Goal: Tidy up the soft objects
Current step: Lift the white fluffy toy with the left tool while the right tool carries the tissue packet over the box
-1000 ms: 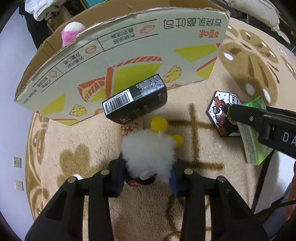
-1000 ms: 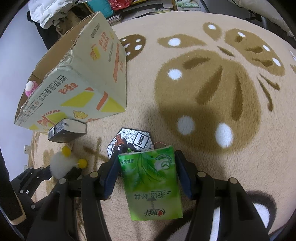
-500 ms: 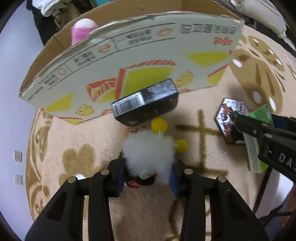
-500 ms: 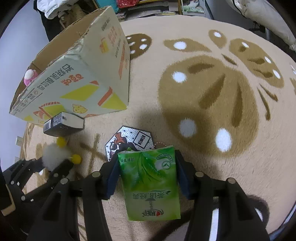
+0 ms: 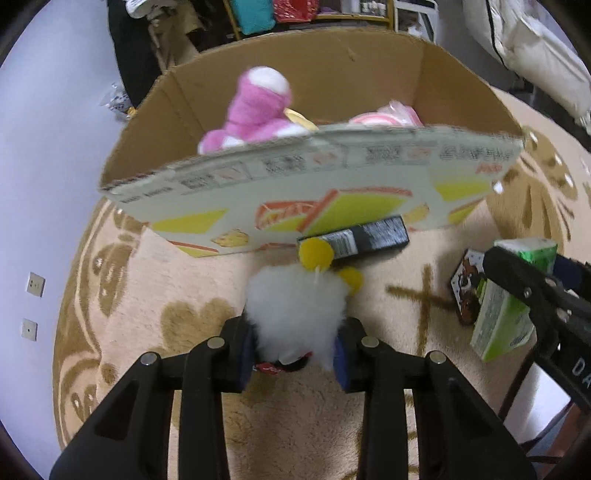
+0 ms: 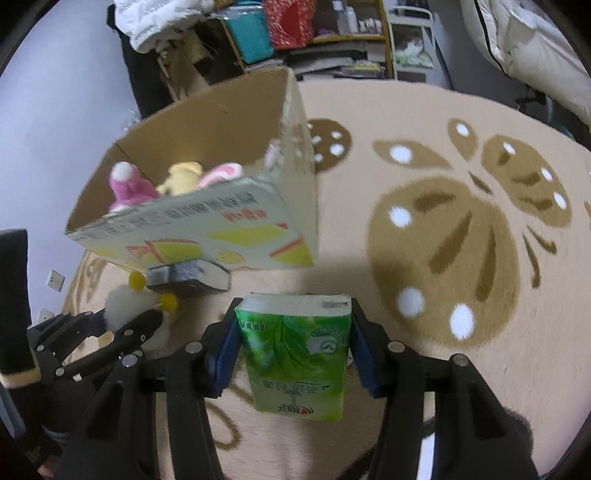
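Note:
My left gripper [image 5: 293, 349] is shut on a white fluffy toy [image 5: 295, 306] with yellow pom-poms and holds it above the rug, in front of an open cardboard box [image 5: 332, 184]. The box holds a pink plush [image 5: 258, 107] and other soft toys. My right gripper [image 6: 293, 347] is shut on a green tissue pack [image 6: 295, 350] and holds it above the rug, near the box [image 6: 258, 214]. The white toy [image 6: 125, 302] and left gripper also show in the right wrist view. The tissue pack [image 5: 506, 306] shows at the right of the left wrist view.
A black carton [image 5: 362, 236] lies against the box front. A hexagonal patterned card [image 5: 467, 288] lies on the beige patterned rug [image 6: 443, 221]. Shelves and clutter [image 6: 295, 33] stand behind the box; a white wall [image 5: 44, 147] is at the left.
Both grippers have risen with their loads and moved toward the box. The box interior and its plush toys have come into view.

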Motion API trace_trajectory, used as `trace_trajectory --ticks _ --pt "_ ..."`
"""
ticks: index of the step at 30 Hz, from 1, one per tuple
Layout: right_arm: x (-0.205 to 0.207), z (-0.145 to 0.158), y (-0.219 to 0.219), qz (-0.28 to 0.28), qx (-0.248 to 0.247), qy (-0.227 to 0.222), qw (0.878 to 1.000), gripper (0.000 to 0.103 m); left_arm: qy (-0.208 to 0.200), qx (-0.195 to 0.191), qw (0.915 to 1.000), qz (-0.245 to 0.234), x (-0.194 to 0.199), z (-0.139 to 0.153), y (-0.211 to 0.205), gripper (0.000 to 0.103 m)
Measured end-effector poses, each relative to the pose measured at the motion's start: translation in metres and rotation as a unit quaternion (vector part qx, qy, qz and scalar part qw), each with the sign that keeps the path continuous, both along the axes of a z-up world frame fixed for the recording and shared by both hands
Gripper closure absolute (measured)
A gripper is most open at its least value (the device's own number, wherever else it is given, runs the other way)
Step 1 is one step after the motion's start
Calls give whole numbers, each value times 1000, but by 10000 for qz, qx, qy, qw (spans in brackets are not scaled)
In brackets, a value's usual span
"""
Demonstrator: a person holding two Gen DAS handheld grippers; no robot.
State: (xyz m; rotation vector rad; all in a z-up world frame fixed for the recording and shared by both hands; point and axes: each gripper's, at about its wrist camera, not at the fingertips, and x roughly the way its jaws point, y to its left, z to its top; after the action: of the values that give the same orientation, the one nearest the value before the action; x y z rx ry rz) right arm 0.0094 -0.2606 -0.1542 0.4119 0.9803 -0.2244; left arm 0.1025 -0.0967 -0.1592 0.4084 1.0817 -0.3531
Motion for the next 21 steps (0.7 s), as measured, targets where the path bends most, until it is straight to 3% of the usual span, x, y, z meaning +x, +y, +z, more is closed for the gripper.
trace_trajectory --ticks 21 --pt "-3 70 24 302 -234 -1200 9920 47 -859 -341 9950 369 -2 86 32 72"
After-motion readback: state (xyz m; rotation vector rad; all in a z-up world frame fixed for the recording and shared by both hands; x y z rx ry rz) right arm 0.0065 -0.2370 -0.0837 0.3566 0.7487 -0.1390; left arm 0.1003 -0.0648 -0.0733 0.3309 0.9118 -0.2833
